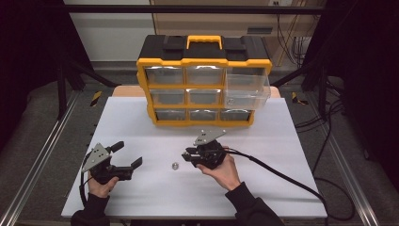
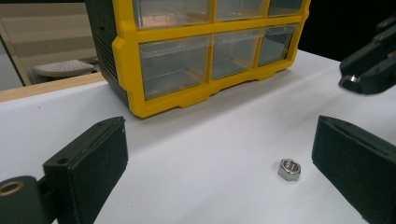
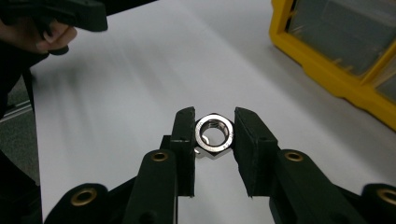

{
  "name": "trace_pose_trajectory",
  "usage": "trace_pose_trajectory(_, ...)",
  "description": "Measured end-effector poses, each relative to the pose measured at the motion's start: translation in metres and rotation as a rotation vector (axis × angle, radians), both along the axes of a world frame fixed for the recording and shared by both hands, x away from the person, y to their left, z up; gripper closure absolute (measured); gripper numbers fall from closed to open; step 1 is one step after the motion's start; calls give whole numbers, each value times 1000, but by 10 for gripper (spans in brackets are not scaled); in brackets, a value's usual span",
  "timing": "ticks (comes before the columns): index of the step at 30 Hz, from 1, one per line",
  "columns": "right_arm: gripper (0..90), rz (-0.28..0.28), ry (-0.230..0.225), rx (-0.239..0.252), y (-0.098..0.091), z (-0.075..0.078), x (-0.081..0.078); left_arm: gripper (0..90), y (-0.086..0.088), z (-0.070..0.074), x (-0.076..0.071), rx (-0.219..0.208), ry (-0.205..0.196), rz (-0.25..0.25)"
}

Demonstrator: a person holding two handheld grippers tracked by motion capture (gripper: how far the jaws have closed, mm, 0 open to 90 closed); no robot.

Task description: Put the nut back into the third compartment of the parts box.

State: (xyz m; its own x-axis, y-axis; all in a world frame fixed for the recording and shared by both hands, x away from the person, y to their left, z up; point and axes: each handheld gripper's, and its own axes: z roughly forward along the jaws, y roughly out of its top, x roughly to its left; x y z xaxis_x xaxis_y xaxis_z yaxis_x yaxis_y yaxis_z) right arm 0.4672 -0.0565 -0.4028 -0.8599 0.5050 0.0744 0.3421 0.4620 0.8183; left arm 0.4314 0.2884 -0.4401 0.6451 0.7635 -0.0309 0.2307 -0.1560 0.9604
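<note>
At centre frame, the right gripper (image 3: 214, 135) pinches a steel hex nut (image 3: 214, 135) between its jaws, raised above the white table (image 1: 141, 117); a second nut (image 1: 175, 165) lies on the table between the hands, while the left gripper (image 1: 127, 154), lower left, rests with jaws spread before the yellow drawer cabinet (image 1: 203, 61)
</note>
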Motion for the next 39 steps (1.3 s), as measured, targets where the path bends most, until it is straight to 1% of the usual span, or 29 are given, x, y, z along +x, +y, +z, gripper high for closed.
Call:
trace_pose_trajectory(5,702,-14,-39,30,-13,21,-3,36,0,0,0,1,0,-1)
trace_pose_trajectory(7,702,-22,-48,38,-17,28,-4,36,0,0,0,1,0,-1)
trace_pose_trajectory(12,702,-44,-86,60,-31,47,-7,36,0,0,0,2,1,0)
trace_pose_trajectory(17,702,-75,-122,92,-48,68,-9,36,0,0,0,2,2,0)
trace_pose_trajectory(19,703,-99,-141,107,-58,79,-11,35,-1,0,0,3,2,-1)
trace_pose_trajectory(21,703,-104,-145,110,-61,82,-11,35,-1,0,0,3,2,0)
trace_pose_trajectory(25,702,-127,-175,126,-73,98,-12,35,0,0,0,3,3,1)
trace_pose_trajectory(33,702,-168,-236,142,-89,133,-14,35,-1,-1,0,3,3,1)
trace_pose_trajectory(34,702,-184,-251,146,-93,142,-14,35,-1,0,0,3,3,1)
trace_pose_trajectory(35,702,-184,-251,146,-93,142,-14,35,-1,0,0,4,3,1)
trace_pose_trajectory(39,703,-213,-282,148,-99,160,-12,36,-1,0,0,3,3,1)
